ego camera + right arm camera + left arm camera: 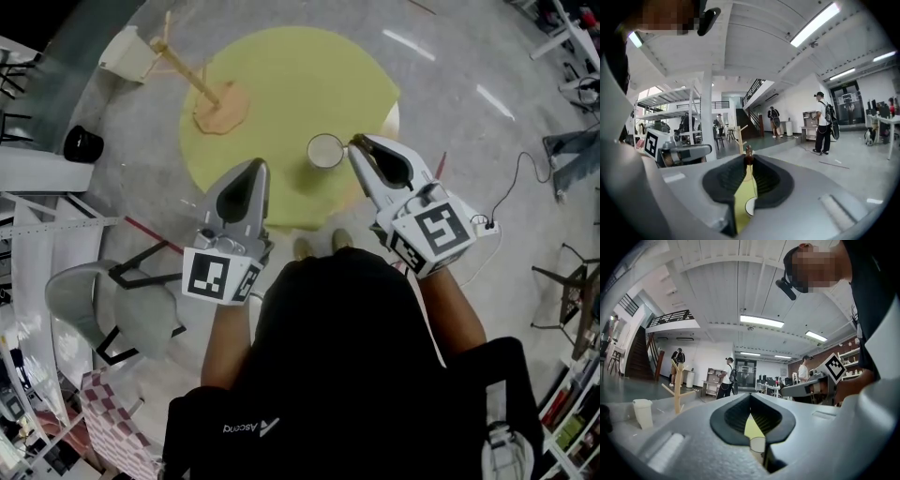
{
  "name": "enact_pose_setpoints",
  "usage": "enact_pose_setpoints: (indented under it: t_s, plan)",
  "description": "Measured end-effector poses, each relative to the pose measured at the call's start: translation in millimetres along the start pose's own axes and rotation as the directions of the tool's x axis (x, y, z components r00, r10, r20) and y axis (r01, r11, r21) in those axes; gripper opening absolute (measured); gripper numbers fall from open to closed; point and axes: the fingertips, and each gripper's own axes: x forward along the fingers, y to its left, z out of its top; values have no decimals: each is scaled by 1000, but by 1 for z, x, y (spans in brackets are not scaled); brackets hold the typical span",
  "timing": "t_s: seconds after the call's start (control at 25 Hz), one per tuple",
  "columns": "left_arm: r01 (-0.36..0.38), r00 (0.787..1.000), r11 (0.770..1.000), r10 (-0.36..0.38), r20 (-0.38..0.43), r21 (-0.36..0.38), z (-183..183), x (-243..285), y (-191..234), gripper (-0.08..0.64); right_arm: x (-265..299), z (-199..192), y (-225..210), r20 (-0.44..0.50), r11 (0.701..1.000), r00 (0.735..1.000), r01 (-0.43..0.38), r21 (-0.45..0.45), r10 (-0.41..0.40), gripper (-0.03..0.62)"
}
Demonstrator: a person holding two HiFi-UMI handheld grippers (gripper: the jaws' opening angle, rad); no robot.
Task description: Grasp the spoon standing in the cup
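Note:
A white cup (pixel 325 150) stands near the front edge of a round yellow table (pixel 281 75). My right gripper (pixel 357 142) reaches the cup's right rim. In the right gripper view its tips (pixel 748 157) are closed on the small brown top of the spoon (pixel 748 160), whose thin stem runs down toward the cup (pixel 750 206). My left gripper (pixel 255 164) hovers over the table's front left edge, shut and holding nothing. Through its jaws I see the yellow top and the cup (pixel 757 445).
A wooden branched stand (pixel 187 70) on a tan base sits at the table's far left. A white container (pixel 127 52) and a black object (pixel 82 143) lie on the floor beyond. A grey chair (pixel 103 300) is at my left, a cable (pixel 511 187) at my right.

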Motion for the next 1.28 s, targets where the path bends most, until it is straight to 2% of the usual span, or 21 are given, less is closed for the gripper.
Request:
enact_pose_setpoints:
  t_s: [0.24, 0.44, 1.28]
  plan:
    - [6, 999, 1000, -7, 40, 16, 20, 8, -14, 9, -21, 29, -3, 76, 996, 996, -61, 64, 56, 41]
    - [7, 999, 1000, -8, 52, 26, 31, 13, -22, 9, -26, 38, -6, 96, 994, 992, -86, 60, 80, 41]
    - [-2, 999, 999, 1, 46, 33, 28, 13, -27, 11, -28, 34, -4, 107, 992, 988, -118, 41, 113, 41]
